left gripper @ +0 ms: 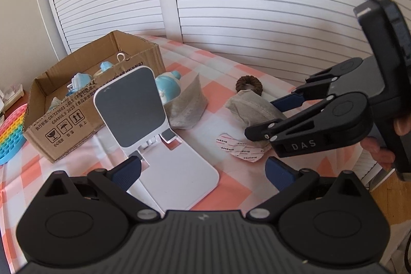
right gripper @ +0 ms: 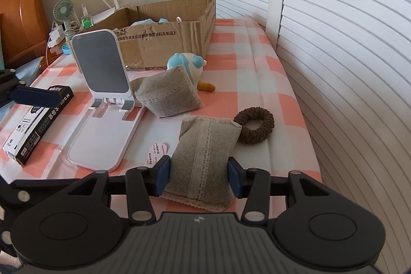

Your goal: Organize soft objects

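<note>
Right tool [right gripper: 199,175] pinching woven grey sachet [right gripper: 203,161], ribbed brown scrunchie [right gripper: 254,125] beside

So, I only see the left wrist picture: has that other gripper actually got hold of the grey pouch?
Observer: Yes, the right gripper has its jaws pressed on both sides of the grey pouch.
Operator: Anything left of the white stand?
Observer: A black box lies flat there.
Operator: And beside the blue toy?
Observer: A small orange piece lies on the cloth, close by it.
</note>
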`<control>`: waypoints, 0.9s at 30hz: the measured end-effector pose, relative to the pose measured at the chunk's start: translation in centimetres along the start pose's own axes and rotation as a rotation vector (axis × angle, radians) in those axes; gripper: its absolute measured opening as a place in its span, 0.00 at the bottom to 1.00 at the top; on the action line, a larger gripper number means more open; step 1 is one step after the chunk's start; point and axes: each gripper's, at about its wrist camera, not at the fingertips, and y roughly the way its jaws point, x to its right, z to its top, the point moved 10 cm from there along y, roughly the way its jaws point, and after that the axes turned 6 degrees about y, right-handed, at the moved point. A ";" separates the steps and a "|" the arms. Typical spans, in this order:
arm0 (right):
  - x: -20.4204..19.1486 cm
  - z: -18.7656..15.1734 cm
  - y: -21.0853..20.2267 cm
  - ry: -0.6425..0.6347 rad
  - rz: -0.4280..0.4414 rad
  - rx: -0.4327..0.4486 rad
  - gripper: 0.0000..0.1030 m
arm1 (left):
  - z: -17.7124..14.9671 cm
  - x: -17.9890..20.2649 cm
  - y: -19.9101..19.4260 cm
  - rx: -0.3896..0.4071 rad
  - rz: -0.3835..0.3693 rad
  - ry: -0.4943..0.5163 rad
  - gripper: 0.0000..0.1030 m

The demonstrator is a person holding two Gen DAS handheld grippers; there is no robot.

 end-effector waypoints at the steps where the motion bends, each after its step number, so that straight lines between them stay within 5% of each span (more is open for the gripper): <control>1: 0.0 0.0 -0.1 -0.005 0.000 0.001 0.57 | 0.0 0.0 0.1 -0.002 0.003 0.001 0.99; 8: -0.3 -0.8 -0.2 -0.043 -0.014 -0.009 0.67 | -0.1 -0.3 -0.1 -0.003 0.005 -0.019 0.99; 12: -1.0 -1.5 -0.4 -0.065 -0.007 -0.015 0.82 | -0.3 -0.6 -0.2 0.000 0.004 -0.033 0.99; 27: 0.2 -2.0 -2.5 -0.055 -0.069 0.008 0.82 | -0.7 -0.6 -1.1 0.013 0.001 -0.066 0.99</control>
